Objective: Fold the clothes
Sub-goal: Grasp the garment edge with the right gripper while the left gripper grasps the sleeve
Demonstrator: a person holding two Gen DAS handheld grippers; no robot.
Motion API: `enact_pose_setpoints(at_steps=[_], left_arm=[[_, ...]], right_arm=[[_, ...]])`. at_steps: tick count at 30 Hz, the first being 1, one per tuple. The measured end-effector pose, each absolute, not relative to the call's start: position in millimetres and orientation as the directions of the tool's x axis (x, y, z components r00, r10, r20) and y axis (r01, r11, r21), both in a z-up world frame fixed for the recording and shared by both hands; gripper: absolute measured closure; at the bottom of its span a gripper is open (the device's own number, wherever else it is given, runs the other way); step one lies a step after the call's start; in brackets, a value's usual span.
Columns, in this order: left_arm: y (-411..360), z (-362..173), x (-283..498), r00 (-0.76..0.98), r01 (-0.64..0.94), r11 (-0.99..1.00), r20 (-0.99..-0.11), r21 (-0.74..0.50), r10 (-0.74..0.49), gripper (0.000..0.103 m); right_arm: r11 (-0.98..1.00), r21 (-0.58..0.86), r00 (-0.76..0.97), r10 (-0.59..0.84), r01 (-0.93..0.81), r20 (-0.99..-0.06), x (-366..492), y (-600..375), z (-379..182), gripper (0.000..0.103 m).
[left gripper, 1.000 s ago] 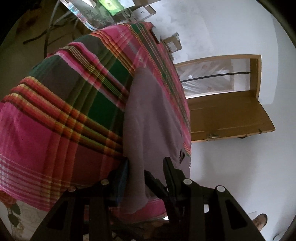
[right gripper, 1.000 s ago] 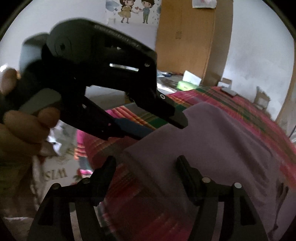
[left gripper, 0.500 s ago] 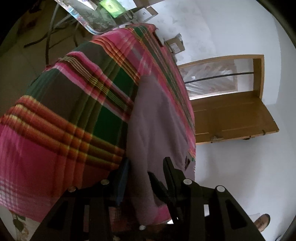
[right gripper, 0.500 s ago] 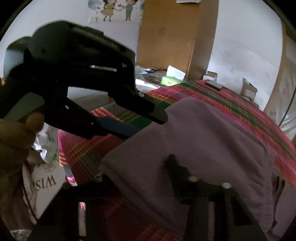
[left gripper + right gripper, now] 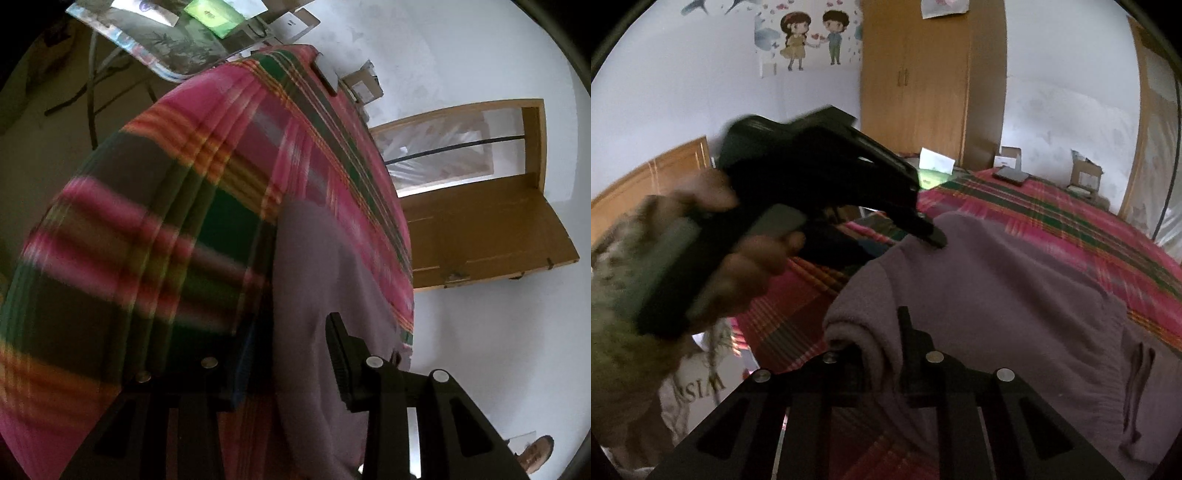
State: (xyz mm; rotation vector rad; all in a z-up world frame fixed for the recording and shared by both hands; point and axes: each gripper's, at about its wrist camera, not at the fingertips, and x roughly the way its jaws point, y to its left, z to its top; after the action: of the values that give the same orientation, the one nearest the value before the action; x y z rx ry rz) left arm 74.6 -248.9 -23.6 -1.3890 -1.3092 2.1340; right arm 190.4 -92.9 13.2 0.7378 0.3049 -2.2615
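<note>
Centrally, right gripper (image 5: 882,354) seen closing on a bunched edge of the mauve garment (image 5: 997,295), left gripper (image 5: 291,354) held part-open around another edge, garment spread on the plaid bedspread (image 5: 147,240), wardrobe (image 5: 931,74) at twelve o'clock, boxes (image 5: 1086,171) at two, contents unseen.

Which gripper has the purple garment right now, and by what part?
Both. The right gripper is closing on a bunched fold at the purple garment's near edge; the left gripper holds that edge further along.

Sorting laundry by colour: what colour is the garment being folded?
Muted purple-grey garment; the right wrist view shows it best.
</note>
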Motion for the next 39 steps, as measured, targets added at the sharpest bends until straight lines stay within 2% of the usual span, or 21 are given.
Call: enact_pose_setpoints(at_steps=[4,9,10,13,29,39], left_arm=[[-249,-20,56,-0.5,0.22,-0.559,-0.584,-0.8,0.639,0.065],[-246,-18,42,-0.487,0.202,-0.575,-0.591,-0.793,0.643,0.078],[-245,-17,41,-0.491,0.194,-0.579,-0.589,-0.792,0.641,0.083],[-249,-10,41,-0.514,0.173,-0.584,-0.579,-0.793,0.633,0.087],[-251,30,57,-0.566,0.18,-0.7,-0.655,-0.691,0.501,0.088],[-211,88,56,-0.623,0.093,-0.748,-0.625,-0.657,0.471,0.088]], right_arm=[[-0.702,0.056,-0.55,-0.602,0.71,-0.579,193,-85,19,0.089],[-0.698,0.068,-0.543,-0.611,0.713,-0.575,203,-82,21,0.089],[-0.698,0.069,-0.544,-0.612,0.713,-0.574,203,-82,21,0.089],[-0.695,0.069,-0.541,-0.614,0.716,-0.575,208,-84,21,0.09],[-0.629,0.145,-0.47,-0.696,0.764,-0.542,200,-95,34,0.09],[-0.634,0.221,-0.514,-0.747,0.741,-0.421,208,-47,65,0.09]])
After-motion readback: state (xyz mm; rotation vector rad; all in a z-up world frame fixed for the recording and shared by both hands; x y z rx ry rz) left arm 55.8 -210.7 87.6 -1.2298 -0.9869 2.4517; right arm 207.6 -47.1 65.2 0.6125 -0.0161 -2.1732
